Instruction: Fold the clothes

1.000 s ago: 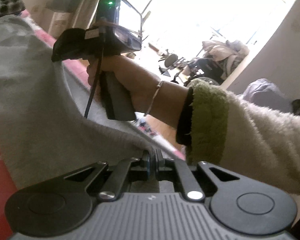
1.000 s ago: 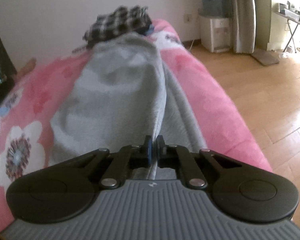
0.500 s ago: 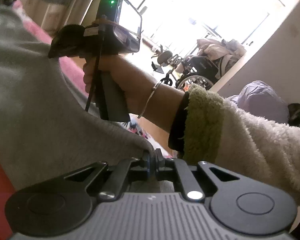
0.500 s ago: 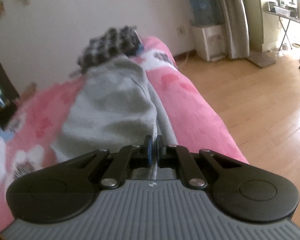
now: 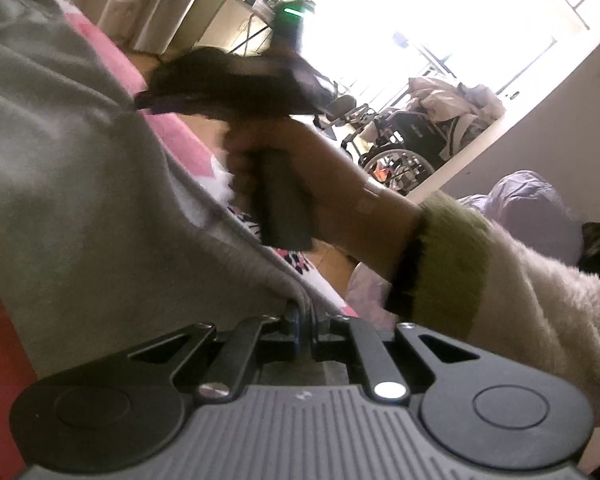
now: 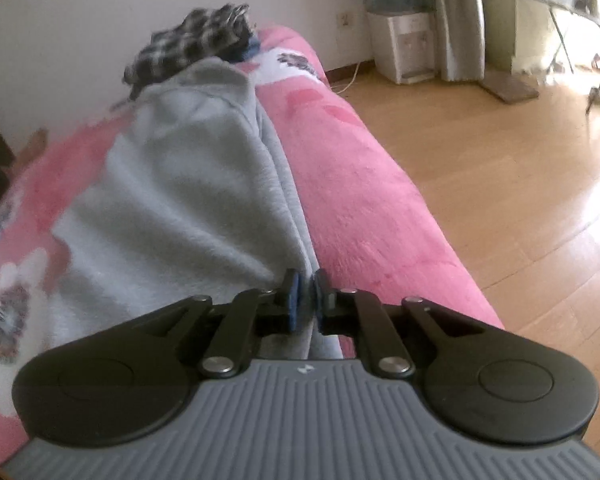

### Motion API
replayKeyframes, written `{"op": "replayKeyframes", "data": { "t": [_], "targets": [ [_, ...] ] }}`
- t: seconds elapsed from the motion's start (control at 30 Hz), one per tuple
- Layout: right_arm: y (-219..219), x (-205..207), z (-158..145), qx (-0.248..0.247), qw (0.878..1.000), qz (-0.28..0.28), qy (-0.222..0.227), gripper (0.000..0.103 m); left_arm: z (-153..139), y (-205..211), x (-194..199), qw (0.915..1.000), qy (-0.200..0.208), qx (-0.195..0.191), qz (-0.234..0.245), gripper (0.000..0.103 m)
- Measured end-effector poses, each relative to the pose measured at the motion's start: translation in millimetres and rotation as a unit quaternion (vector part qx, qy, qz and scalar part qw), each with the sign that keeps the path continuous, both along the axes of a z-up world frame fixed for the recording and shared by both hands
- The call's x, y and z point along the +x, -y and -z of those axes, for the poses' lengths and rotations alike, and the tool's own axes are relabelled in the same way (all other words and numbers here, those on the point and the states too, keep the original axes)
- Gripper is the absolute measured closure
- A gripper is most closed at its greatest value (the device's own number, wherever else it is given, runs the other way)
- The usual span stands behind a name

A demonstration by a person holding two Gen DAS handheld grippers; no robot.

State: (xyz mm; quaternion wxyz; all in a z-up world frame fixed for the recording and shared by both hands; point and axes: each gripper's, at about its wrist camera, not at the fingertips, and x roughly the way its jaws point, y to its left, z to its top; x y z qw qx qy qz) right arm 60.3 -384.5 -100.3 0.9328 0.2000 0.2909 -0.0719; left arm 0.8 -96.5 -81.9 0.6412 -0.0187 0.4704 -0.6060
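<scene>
A grey fleece garment (image 6: pixel 172 184) lies along a pink flowered blanket (image 6: pixel 360 184) on a bed. My right gripper (image 6: pixel 306 300) is shut on the garment's near edge, with cloth pinched between the blue pads. My left gripper (image 5: pixel 304 322) is shut on another edge of the same grey garment (image 5: pixel 60 168), which stretches up and to the left. The left wrist view also shows the right gripper's body (image 5: pixel 236 84), blurred, in a hand with a cream and green sleeve (image 5: pixel 500 280).
A checked black-and-white cloth (image 6: pixel 196 44) is piled at the far end of the bed by the white wall. Wooden floor (image 6: pixel 500 152) lies to the right, with a white water dispenser (image 6: pixel 404 44) and curtain. A wheelchair (image 5: pixel 400 148) stands by the bright doorway.
Both grippers keep their hold on the grey garment. The right gripper has dropped lower and tilted in the left wrist view. The garment is drawn longer and flatter along the bed.
</scene>
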Motion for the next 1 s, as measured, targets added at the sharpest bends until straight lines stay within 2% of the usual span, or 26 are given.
{"op": "replayKeyframes", "data": {
  "t": [0.1,0.3,0.4,0.5,0.57,0.63,0.67,0.7,0.8,0.87,0.93,1.0],
  "targets": [
    [18,-45,-20,0.005,0.999,0.026,0.028,0.081,-6,-10,1,0.9998,0.0,-0.016,0.011,0.097],
    [52,-141,-63,0.016,0.994,0.075,0.078,0.08,-3,-12,1,0.9987,-0.015,-0.037,0.031,0.097],
    [59,-214,-92,0.028,0.993,0.085,0.083,0.079,3,4,-2,0.9981,-0.027,-0.041,0.038,0.097],
    [43,-267,-101,0.038,0.995,0.074,0.058,0.076,23,32,-5,0.9971,-0.059,-0.032,0.037,0.095],
    [25,-290,-96,0.038,0.996,0.068,0.031,0.075,45,55,-5,0.9956,-0.087,-0.014,0.032,0.078],
    [5,-302,-84,0.044,0.997,0.059,0.001,0.074,76,78,-3,0.9919,-0.123,0.027,0.018,0.065],
    [-3,-304,-76,0.052,0.997,0.054,-0.014,0.073,91,86,0,0.9873,-0.151,0.047,0.005,0.064],
    [-11,-304,-66,0.062,0.996,0.05,-0.029,0.073,102,87,5,0.9789,-0.195,0.057,-0.016,0.064],
    [-30,-297,-40,0.084,0.993,0.038,-0.069,0.073,121,80,24,0.9477,-0.307,0.043,-0.075,0.057],
    [-40,-289,-29,0.093,0.992,0.023,-0.084,0.073,114,72,32,0.9434,-0.317,0.037,-0.089,0.043],
    [-48,-281,-20,0.101,0.99,0.01,-0.096,0.073,98,61,39,0.9491,-0.297,0.024,-0.102,0.035],
    [-51,-272,-14,0.107,0.989,0.005,-0.105,0.073,82,50,45,0.95,-0.292,0.014,-0.111,0.033]
  ]
}}
